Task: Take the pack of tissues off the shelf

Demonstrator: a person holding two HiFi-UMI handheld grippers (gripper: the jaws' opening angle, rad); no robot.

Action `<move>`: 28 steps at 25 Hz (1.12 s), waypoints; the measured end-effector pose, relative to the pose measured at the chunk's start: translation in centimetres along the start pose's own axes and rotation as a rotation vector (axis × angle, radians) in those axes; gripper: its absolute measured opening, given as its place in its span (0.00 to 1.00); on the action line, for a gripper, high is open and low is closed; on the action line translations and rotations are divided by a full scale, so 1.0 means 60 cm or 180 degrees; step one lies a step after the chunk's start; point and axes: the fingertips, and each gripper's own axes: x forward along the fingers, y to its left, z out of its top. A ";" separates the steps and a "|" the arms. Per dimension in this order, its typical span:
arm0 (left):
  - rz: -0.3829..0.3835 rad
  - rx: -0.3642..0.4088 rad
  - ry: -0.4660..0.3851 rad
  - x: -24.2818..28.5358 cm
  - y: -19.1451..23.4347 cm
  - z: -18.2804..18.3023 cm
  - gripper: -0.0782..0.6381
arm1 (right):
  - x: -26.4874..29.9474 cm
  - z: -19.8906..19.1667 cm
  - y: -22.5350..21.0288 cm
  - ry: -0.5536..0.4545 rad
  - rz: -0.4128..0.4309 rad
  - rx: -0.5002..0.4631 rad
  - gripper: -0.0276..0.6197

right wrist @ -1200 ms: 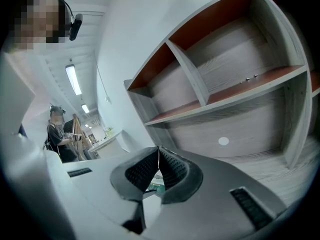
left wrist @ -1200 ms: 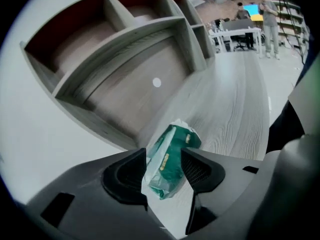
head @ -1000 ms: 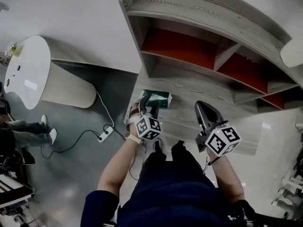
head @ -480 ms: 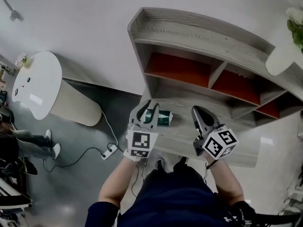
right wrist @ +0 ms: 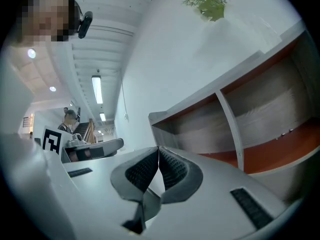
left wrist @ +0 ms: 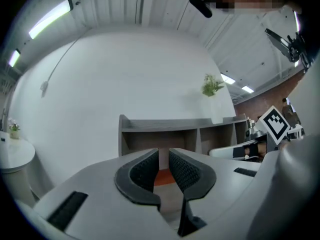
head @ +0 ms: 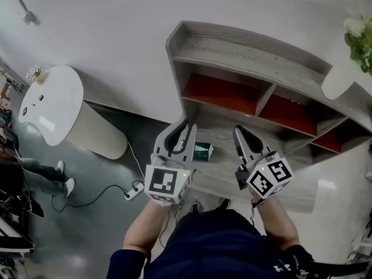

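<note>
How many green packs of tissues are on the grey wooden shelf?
1. The green pack of tissues lies on the grey wooden shelf, on its low ledge beside the left gripper; others may be hidden.

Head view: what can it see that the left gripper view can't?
Only the head view: the green tissue pack lying on the shelf, and the power strip on the floor. Only the left gripper view: ceiling lights, and the jaws of the left gripper, just closing, narrowly apart, nothing between. Both: the shelf and the plant.
</note>
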 end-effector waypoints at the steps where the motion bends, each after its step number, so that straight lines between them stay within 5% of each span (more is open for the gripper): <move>1: 0.0001 -0.0014 -0.0021 -0.003 0.000 0.007 0.21 | -0.001 0.005 0.003 -0.0026 0.0002 -0.0038 0.06; 11: 0.0042 -0.0087 -0.0114 -0.005 0.001 0.029 0.21 | -0.004 0.038 0.005 -0.0203 0.0002 -0.0256 0.06; 28: 0.0114 -0.0152 0.0029 0.008 0.004 -0.004 0.21 | -0.002 0.025 -0.011 -0.0160 0.0014 -0.0209 0.06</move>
